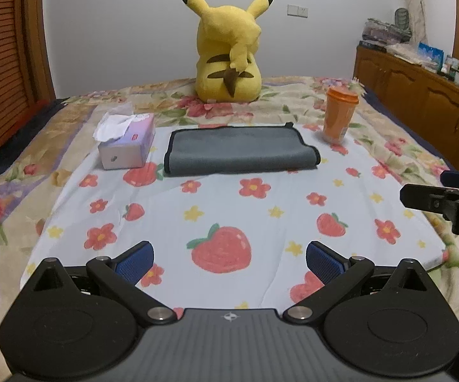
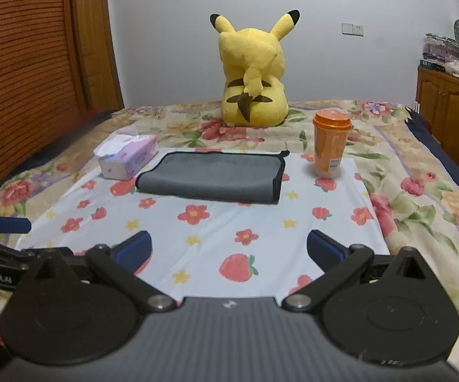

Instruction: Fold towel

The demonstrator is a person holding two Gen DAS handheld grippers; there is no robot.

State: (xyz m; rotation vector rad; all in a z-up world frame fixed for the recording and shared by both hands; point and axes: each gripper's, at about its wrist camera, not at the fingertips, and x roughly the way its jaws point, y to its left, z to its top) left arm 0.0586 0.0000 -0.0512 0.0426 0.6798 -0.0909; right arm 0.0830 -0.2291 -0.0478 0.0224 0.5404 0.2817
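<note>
Both tongs spread wide, empty, over the strawberry sheet [image 1: 229, 197].

The grey towel [image 1: 240, 152], folded flat with black edging, lies at the sheet's far edge between tissue box [image 1: 124, 145] and orange cup [image 1: 339, 114], apart from both; left tongs [image 1: 229, 262] and right tongs [image 2: 229, 250] hover near, seemingly above bare sheet.

Folded grey towel [image 1: 240, 149] on sheet [image 1: 261, 210] — left gripper [image 1: 229, 262] agape
</note>
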